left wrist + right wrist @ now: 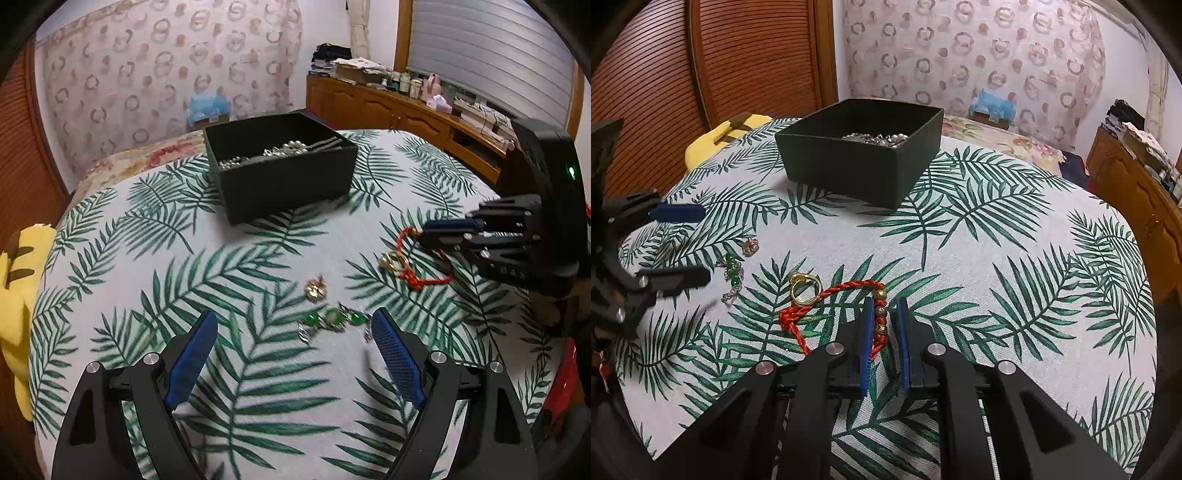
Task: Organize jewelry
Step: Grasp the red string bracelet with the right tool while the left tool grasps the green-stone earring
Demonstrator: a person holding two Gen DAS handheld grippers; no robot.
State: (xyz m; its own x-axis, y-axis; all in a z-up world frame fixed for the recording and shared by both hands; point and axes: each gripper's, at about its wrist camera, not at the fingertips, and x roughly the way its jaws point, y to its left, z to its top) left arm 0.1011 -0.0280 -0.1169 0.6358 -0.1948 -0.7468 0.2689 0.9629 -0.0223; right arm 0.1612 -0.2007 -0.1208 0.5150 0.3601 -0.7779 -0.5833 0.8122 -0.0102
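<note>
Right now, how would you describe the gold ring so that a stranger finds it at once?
Start at the black box on the leaf-print cloth and come toward the camera to the loose jewelry. The gold ring lies beside the red cord bracelet that sits between the fingers of the right tool. It is the only plain gold hoop; the green-stone piece lies further left.

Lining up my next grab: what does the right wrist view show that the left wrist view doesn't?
Right wrist only: the red cord bracelet's gold beads sit between the right gripper's nearly closed fingers. Left wrist only: the left gripper is wide open just short of the green stone bracelet. Both show the black box, gold ring and small gold pendant.
</note>
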